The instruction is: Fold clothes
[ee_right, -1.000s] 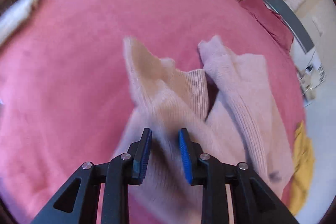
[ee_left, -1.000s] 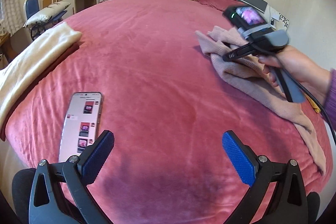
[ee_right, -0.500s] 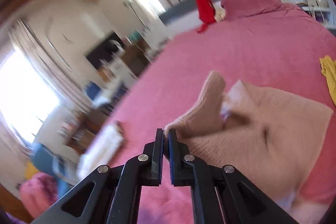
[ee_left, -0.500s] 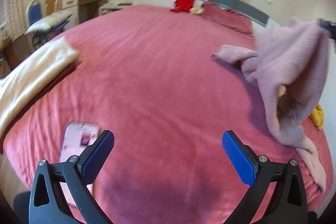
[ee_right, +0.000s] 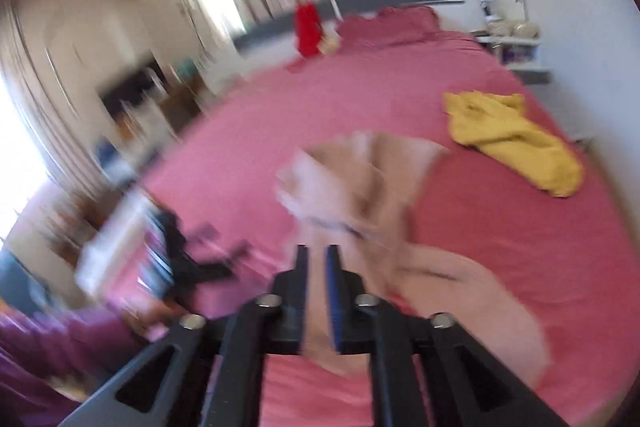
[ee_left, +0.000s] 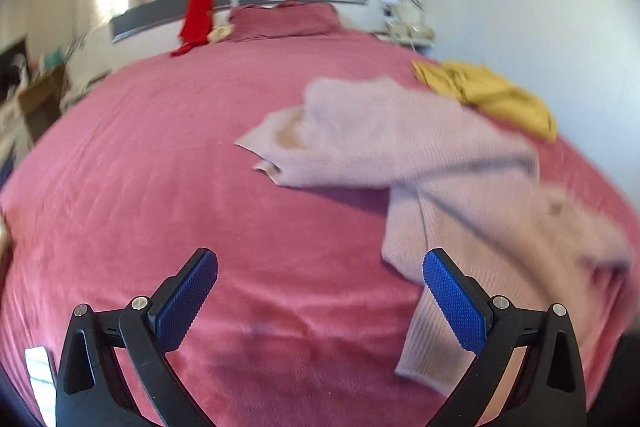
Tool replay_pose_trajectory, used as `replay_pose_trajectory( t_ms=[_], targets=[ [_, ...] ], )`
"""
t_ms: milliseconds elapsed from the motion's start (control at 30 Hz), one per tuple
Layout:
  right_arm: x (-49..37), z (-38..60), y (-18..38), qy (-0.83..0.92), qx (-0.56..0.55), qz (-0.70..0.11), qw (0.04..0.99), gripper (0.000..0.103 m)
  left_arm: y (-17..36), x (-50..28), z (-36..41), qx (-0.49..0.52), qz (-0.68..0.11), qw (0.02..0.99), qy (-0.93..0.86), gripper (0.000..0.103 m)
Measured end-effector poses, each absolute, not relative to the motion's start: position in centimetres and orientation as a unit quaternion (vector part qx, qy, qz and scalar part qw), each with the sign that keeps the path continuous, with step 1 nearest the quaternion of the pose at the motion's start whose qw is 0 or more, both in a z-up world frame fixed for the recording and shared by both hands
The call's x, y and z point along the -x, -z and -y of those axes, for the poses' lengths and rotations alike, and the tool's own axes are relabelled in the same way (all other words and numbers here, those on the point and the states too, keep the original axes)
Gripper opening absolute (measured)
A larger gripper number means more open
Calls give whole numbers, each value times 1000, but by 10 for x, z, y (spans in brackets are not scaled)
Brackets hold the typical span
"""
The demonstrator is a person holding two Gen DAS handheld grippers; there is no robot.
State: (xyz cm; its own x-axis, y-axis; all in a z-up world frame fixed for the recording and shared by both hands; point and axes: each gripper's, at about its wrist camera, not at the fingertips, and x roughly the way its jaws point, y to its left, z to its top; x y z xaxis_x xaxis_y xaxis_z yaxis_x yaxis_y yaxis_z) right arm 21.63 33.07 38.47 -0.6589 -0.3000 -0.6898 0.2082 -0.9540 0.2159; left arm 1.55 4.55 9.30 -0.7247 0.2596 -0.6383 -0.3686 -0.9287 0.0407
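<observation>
A pale pink knitted sweater (ee_left: 404, 147) lies crumpled on the right half of the pink bed (ee_left: 160, 167), blurred by motion. My left gripper (ee_left: 320, 267) hovers open over bare bedspread, its right finger close to the sweater's near edge. In the right wrist view my right gripper (ee_right: 318, 255) points down at the sweater (ee_right: 360, 179). Its jaws are opening and stand a narrow gap apart. Sweater fabric shows through the gap, and I see no pad pressing on it. The left gripper (ee_right: 188, 259) is a dark blur at the left, held by a hand in a purple sleeve (ee_right: 52, 343).
A yellow garment (ee_left: 492, 95) lies near the bed's right edge, beyond the sweater. A red garment (ee_left: 196, 15) hangs on the grey headboard beside a pink pillow (ee_left: 284, 19). A phone (ee_left: 38, 379) rests at the bed's near left corner. A nightstand (ee_right: 516, 55) stands at the far right.
The right gripper lifted the sweater off the bed and swung it over; its jaws now stand slightly apart. The sweater lies lower and more spread out. The left gripper swung right, still open.
</observation>
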Motion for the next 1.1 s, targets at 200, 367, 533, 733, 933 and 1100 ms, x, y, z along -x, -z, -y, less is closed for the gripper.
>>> replay_pose_trajectory(
  t_ms=[200,367,533,733,933,1100],
  targets=[
    [-204,-293,-284,846,-512,-33,144,23,-82,-17,-45,311,-150,213,-914,103],
    [-225,-255,-227,799,-528,-256,130,21,-76,-12,-36,309,-205,214,-904,103],
    [-253,-226,-189,748,-431,-490,123,22,-81,-17,-5,321,-109,198,-919,103],
    [-252,-198,-156,731,-367,-557,147,23,-86,-28,8,316,-65,190,-927,103],
    [-249,-185,-137,706,-350,-592,168,15,-86,-38,9,314,-79,191,-927,103],
    [-237,-202,-189,783,-385,-444,203,4,-82,-37,9,315,-83,189,-926,103]
  ],
)
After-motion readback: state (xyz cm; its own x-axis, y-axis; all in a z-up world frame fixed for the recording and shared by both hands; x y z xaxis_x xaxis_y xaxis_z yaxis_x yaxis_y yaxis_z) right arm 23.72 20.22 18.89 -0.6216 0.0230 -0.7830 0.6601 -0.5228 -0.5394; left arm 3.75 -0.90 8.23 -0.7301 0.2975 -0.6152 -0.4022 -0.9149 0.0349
